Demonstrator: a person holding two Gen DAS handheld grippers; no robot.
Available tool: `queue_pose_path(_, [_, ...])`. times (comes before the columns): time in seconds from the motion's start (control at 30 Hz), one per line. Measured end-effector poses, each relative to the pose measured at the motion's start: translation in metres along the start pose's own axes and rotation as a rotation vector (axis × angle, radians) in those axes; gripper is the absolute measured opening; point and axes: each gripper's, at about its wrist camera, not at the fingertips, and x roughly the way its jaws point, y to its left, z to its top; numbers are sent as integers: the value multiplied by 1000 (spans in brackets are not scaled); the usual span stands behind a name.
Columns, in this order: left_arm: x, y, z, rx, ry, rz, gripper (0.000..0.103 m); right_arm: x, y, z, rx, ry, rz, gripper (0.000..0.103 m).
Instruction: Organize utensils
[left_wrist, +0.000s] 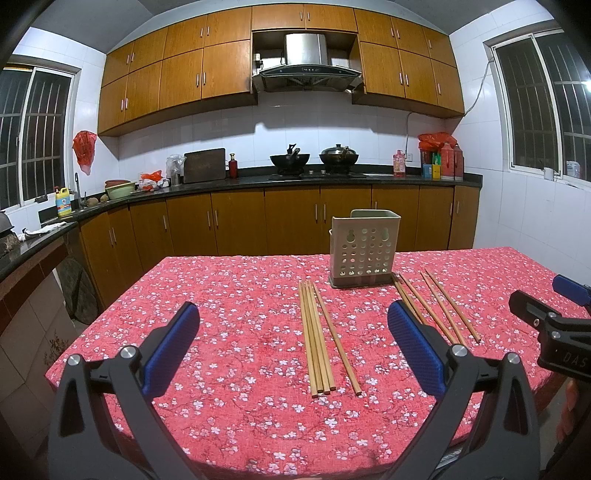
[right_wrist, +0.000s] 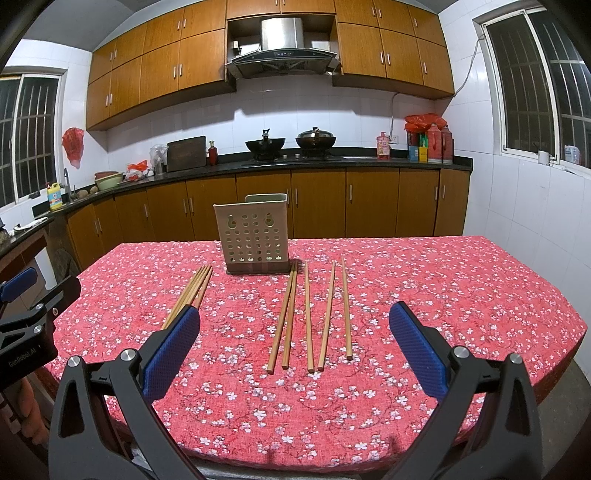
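Observation:
A beige perforated utensil holder (left_wrist: 364, 249) (right_wrist: 255, 238) stands upright on the table with the red flowered cloth (left_wrist: 240, 314) (right_wrist: 443, 295). Several wooden chopsticks lie in a left group (left_wrist: 317, 336) (right_wrist: 192, 291) and a spread right group (left_wrist: 436, 306) (right_wrist: 310, 314), both in front of the holder. My left gripper (left_wrist: 293, 347) hovers open over the near table edge, the left group between its blue pads. My right gripper (right_wrist: 295, 350) is open too, with the right group lying between its pads. Each gripper shows at the edge of the other's view.
Behind the table runs a dark kitchen counter (left_wrist: 332, 179) with two woks (left_wrist: 290, 158), a cutting board (left_wrist: 204, 165), bottles and a sink at left. Wooden cabinets line the wall above and below. Barred windows flank the room. The table's near edge lies just under both grippers.

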Motion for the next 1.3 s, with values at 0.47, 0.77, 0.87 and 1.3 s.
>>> queue_pose_path(0.47, [2, 0, -1, 0, 1, 0, 99, 0, 1, 1, 1, 1, 0, 101])
queue_pose_path(0.77, [3, -1, -1, 1, 2, 0, 99, 0, 2, 2, 1, 1, 0, 101])
queue_pose_path(0.87, [3, -1, -2, 0, 2, 0, 99, 0, 2, 2, 1, 1, 0, 101])
queue_pose_path(1.3, [5, -1, -3, 1, 3, 0, 99, 0, 2, 2, 2, 2, 0, 101])
